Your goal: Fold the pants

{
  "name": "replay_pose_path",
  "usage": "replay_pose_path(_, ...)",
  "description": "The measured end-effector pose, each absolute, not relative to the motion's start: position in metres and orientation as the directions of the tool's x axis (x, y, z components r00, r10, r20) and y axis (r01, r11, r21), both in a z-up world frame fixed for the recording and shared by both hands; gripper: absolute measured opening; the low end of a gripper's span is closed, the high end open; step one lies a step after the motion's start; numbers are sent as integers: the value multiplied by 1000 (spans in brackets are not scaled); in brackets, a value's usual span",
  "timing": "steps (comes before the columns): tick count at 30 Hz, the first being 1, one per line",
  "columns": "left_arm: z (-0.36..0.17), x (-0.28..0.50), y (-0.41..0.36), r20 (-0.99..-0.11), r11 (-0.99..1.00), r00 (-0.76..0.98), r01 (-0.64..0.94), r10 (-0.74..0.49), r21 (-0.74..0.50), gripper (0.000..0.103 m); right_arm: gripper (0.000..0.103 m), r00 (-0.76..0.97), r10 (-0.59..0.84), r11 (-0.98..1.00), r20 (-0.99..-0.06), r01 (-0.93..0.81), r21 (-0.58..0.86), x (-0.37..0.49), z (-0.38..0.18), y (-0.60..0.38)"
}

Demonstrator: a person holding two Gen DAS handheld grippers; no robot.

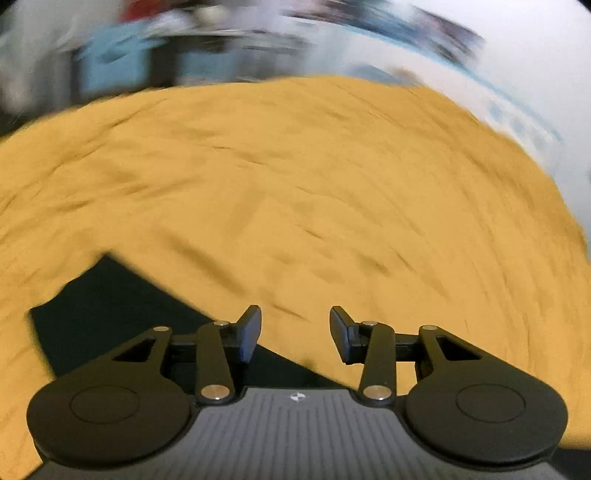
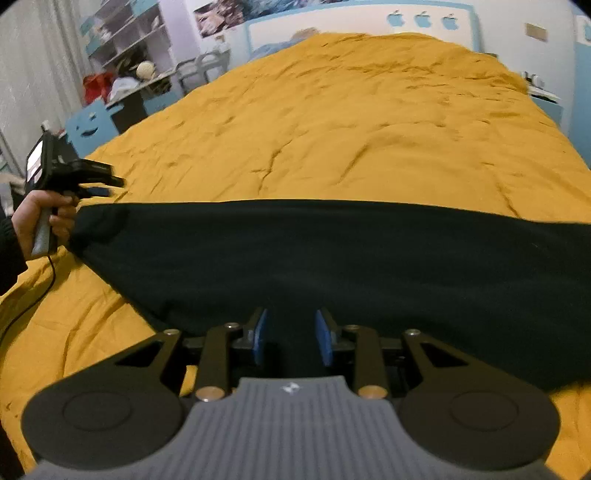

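Black pants lie flat as a wide dark band across the yellow bedspread. My right gripper sits low over their near edge. Its blue pads stand apart, with dark cloth showing in the gap but not pinched. In the blurred left wrist view, one corner of the pants shows at lower left. My left gripper hovers open over the bedspread, nothing between its fingers. From the right wrist view, the left gripper is just above the pants' left end, held by a hand.
The bed fills most of both views. Left of it stand a blue chair, a cluttered desk and shelves. A white and blue headboard is at the far end, and a small bedside table at the far right.
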State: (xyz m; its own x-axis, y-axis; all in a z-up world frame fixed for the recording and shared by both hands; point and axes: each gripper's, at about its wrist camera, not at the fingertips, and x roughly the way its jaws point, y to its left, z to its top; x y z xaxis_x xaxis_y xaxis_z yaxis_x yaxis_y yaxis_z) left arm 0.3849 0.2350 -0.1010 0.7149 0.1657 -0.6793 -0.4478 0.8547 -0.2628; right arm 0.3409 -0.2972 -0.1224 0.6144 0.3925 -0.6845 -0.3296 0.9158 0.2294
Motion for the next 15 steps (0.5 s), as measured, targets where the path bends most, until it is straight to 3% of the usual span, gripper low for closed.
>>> replay_pose_path(2, -96, 366, 255, -678, 810, 717, -487, 159, -326, 50, 29, 632, 391, 919, -669, -307, 246, 325, -118, -308)
replay_pose_path(7, -90, 308, 266, -690, 828, 688, -508, 226, -235, 55, 30, 673, 352, 935, -650, -288, 208, 297, -118, -323)
replay_pose_path(15, -117, 278, 281, -738, 769, 667, -522, 98, -370, 59, 31, 682, 332, 896, -651, -443, -7, 282, -122, -276)
